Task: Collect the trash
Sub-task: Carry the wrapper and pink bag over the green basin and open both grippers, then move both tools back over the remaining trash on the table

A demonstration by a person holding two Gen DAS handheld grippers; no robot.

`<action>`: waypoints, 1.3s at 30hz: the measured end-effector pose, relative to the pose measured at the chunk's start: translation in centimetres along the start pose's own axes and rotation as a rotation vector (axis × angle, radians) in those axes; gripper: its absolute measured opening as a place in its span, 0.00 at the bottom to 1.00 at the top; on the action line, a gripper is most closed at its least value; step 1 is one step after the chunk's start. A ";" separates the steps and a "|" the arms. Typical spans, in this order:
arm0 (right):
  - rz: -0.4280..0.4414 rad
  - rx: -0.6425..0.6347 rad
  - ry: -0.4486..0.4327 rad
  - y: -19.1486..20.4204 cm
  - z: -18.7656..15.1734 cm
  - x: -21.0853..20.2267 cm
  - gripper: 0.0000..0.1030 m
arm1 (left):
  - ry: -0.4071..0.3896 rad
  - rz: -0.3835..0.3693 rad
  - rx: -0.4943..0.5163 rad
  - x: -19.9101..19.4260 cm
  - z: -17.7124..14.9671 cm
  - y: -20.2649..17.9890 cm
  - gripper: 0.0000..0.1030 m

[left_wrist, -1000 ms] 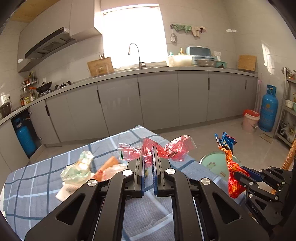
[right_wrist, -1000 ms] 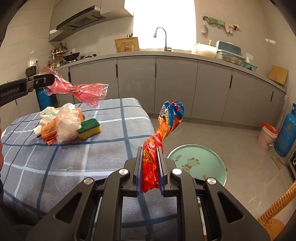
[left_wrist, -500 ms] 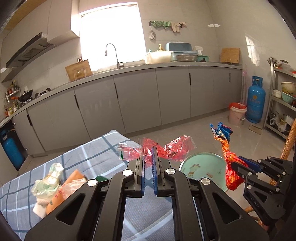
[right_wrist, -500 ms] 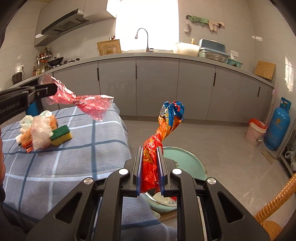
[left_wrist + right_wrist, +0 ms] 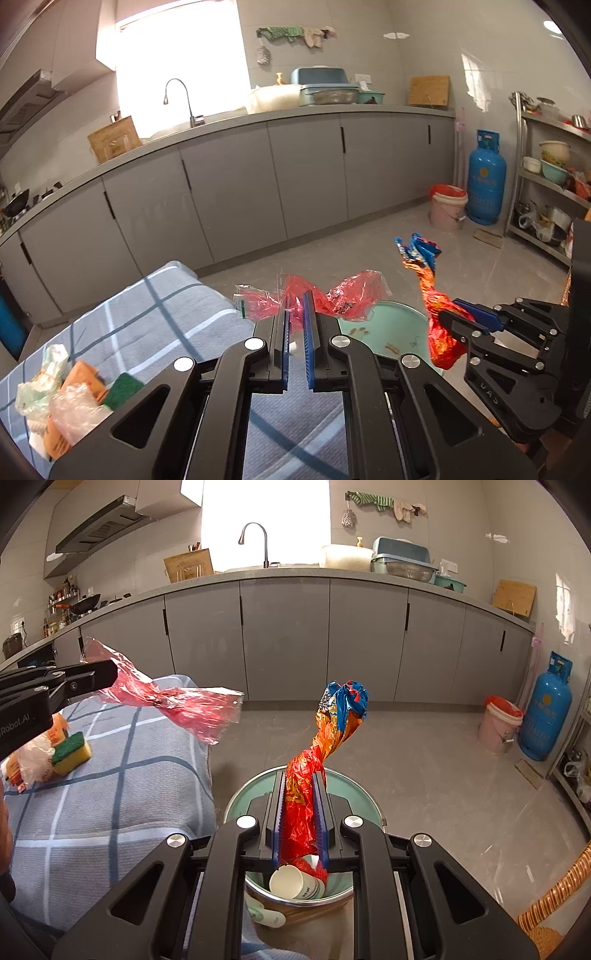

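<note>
Left fingers point(image 5: 295, 325) pinching the red wrapper point(image 5: 343, 299) beside the bin point(image 5: 354, 786); right fingers point(image 5: 301, 812) pinching the orange wrapper point(image 5: 332, 731); light film may drift past its rim

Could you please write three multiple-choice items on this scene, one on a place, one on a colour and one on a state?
1. Where is the green basin?
A. on the floor beside the table
B. on the counter
C. on the table

2. What colour is the thin plastic bag in the left gripper?
A. green
B. red
C. white

3. How is the right gripper?
A. open and empty
B. shut on nothing
C. shut on the orange and blue wrapper

Answers: 1 A, it stands on the floor tiles at the table's edge; 2 B, translucent red film; 3 C, the wrapper is pinched between its pads.
</note>
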State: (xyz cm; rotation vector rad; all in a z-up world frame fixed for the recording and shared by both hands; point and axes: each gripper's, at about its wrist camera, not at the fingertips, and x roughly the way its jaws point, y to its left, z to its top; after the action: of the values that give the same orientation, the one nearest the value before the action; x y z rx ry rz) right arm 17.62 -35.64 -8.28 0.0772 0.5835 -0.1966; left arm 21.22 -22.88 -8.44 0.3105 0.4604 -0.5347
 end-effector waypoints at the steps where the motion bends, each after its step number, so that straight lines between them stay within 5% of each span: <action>1: -0.005 0.000 0.006 -0.3 0.0 0.5 0.16 | 0.008 -0.005 0.003 0.5 0.0 -0.2 0.08; 9: -0.011 0.013 0.041 -1.9 -0.3 3.9 0.16 | 0.069 -0.039 0.019 5.0 -0.9 -1.6 0.08; 11: -0.001 0.018 0.056 -2.2 -0.5 4.7 0.18 | 0.073 -0.045 0.020 5.8 -1.0 -2.0 0.16; 13: -0.017 0.026 0.060 -2.6 -0.9 5.6 0.28 | 0.076 -0.036 0.010 6.5 -1.1 -2.0 0.49; 17: -0.036 0.052 0.088 -3.4 -1.5 6.7 0.34 | 0.090 -0.031 0.001 7.4 -1.5 -1.5 0.52; 24: -0.046 0.076 0.088 -3.6 -2.1 6.5 0.46 | 0.103 0.014 -0.040 7.6 -2.1 0.4 0.74; 39: -0.029 0.079 0.076 -0.8 -2.0 3.6 0.56 | 0.083 0.075 -0.067 3.3 -2.9 2.8 0.80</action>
State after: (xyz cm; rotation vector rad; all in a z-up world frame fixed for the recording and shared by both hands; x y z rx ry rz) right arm 19.29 -36.75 -11.98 0.1536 0.6531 -0.2455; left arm 24.29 -20.81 -12.09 0.2853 0.5433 -0.4333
